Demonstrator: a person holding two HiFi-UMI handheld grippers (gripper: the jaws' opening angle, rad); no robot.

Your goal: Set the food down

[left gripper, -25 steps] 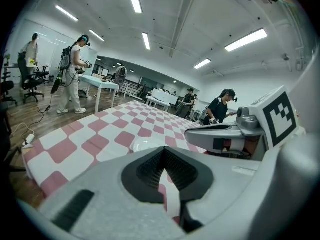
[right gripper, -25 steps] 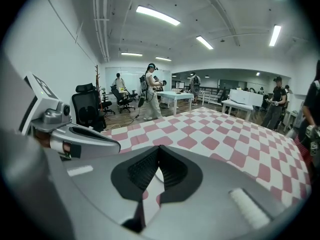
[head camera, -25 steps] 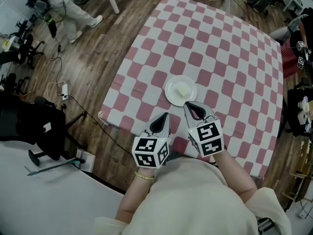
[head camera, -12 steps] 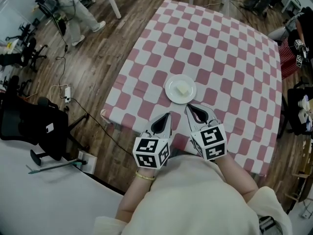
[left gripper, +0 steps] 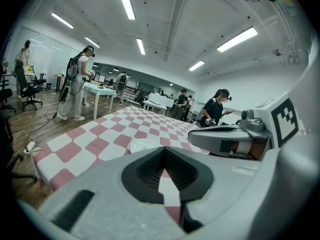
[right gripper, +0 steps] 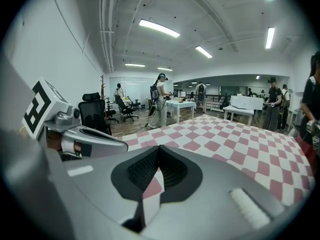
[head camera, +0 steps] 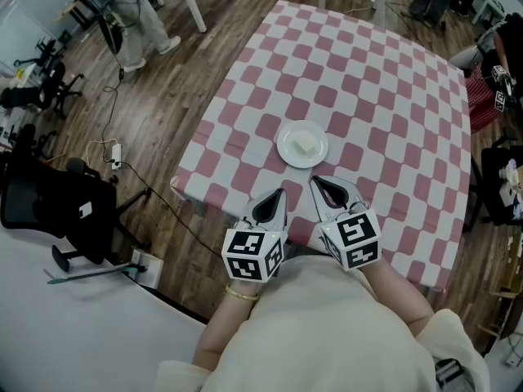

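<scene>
Once I pulled my left tongs point(head camera: 277, 192) and right tongs point(head camera: 315, 180) back from the plate point(head camera: 283, 150) (both pressed together, empty), the food point(head camera: 306, 144) looked set down.

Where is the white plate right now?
Head view: the white plate sits on the checkered tablecloth near its front edge, just beyond the left gripper and right gripper, touching neither.

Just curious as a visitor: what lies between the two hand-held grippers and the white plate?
Nothing. The head view shows only bare checked tablecloth between the plate and the left hand-held gripper or right hand-held gripper.
</scene>
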